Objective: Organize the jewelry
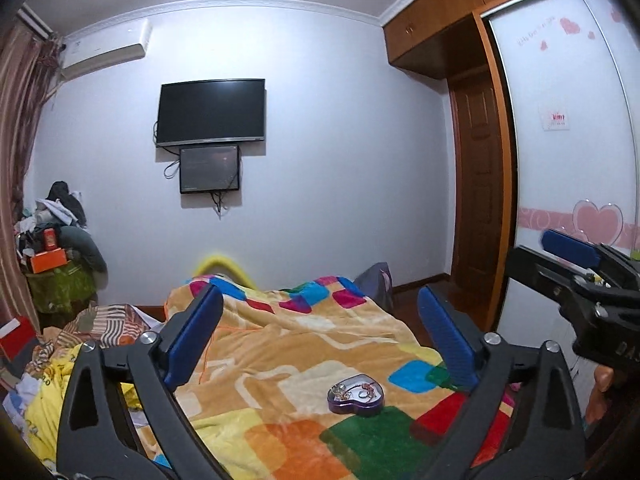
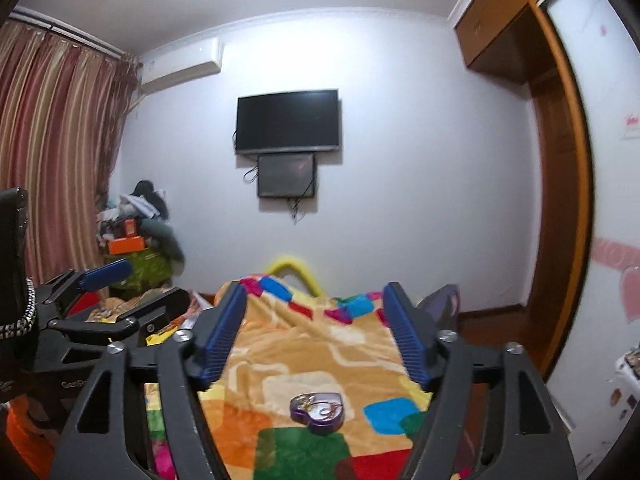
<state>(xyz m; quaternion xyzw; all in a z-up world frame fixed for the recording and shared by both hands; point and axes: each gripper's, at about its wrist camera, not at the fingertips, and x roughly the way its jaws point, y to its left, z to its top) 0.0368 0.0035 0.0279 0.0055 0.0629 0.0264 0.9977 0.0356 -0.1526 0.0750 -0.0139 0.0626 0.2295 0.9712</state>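
Note:
A purple heart-shaped jewelry box [image 1: 356,394] lies on the patchwork blanket [image 1: 288,344], its top uncovered, with chains and small pieces inside. My left gripper [image 1: 320,296] hangs above and in front of it, open, nothing between its blue pads. In the right wrist view the same box [image 2: 318,408] sits low between the open jaws of my right gripper [image 2: 316,290], well apart from them. A blue fingertip [image 1: 568,245] of the right gripper shows at the right edge of the left wrist view. The left gripper [image 2: 136,286] appears at the left of the right wrist view.
The bed runs away toward a white wall with a dark TV [image 1: 211,112] and a smaller screen below it. A pile of clothes and boxes [image 1: 60,240] stands at the far left by striped curtains [image 2: 52,140]. A wooden wardrobe [image 1: 480,180] and sliding door are on the right.

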